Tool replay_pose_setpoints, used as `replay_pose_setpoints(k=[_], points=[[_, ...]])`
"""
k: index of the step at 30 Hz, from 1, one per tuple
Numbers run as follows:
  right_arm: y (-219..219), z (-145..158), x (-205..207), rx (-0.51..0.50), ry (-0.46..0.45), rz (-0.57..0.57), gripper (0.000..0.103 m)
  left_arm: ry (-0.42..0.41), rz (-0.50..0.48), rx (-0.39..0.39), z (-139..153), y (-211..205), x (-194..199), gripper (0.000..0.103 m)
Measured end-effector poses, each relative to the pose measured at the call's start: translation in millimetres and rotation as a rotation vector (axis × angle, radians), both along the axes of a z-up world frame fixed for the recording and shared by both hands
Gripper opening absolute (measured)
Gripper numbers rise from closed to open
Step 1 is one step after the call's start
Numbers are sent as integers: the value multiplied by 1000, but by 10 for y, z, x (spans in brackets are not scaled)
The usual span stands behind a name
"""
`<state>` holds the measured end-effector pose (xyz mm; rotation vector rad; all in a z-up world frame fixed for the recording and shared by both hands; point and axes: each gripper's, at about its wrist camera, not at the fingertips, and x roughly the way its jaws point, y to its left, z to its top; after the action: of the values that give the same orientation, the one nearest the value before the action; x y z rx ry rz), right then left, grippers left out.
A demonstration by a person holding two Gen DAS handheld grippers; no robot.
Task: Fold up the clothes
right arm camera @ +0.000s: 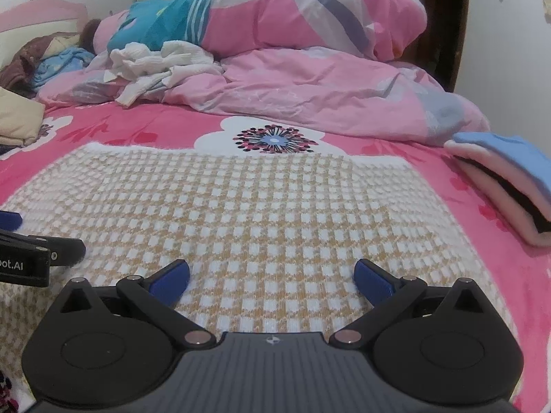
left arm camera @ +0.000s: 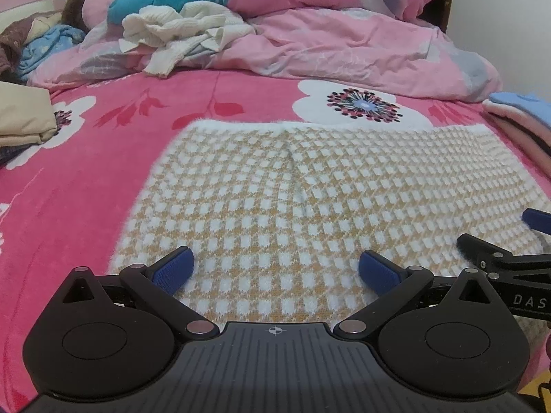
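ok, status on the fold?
Left gripper and right gripper: jaws open, empty. Checked knit lies flat on bed, folded. Nothing on it; folded stack well clear.

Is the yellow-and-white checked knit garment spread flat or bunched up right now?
Spread flat: the checked knit lies smooth on the pink bedsheet, edges straight, one faint crease.

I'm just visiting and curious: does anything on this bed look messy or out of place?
The yellow-and-white checked knit garment lies flat and tidy on the pink flowered bedsheet. What stands out is the crumpled white knitted garment, heaped unfolded on the rumpled pink duvet behind.
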<state>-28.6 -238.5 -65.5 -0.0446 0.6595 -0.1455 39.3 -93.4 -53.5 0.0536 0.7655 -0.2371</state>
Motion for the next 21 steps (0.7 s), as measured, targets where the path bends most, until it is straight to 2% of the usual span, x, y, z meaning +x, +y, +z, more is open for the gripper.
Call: replay_pose_setpoints(k=[4, 7, 13, 15, 18, 21], points=[[26, 6, 27, -22, 8, 4, 103, -30, -21, -4, -26, 22, -40, 103], [50, -10, 31, -45, 5, 17, 103, -50, -41, -40, -18, 93, -94, 103], [66, -72, 40, -58, 0, 18, 103, -100, -104, -247, 41, 408, -339, 103], [74, -87, 36, -63, -4, 14, 103, -118, -134, -291, 46, 510, -454, 103], [88, -95, 38, -69, -2, 10, 103, -155, -156, -317, 52, 636, -629, 103], [96, -22, 84, -70, 20, 9, 103, -207, -142, -308, 62, 744, -780, 102]])
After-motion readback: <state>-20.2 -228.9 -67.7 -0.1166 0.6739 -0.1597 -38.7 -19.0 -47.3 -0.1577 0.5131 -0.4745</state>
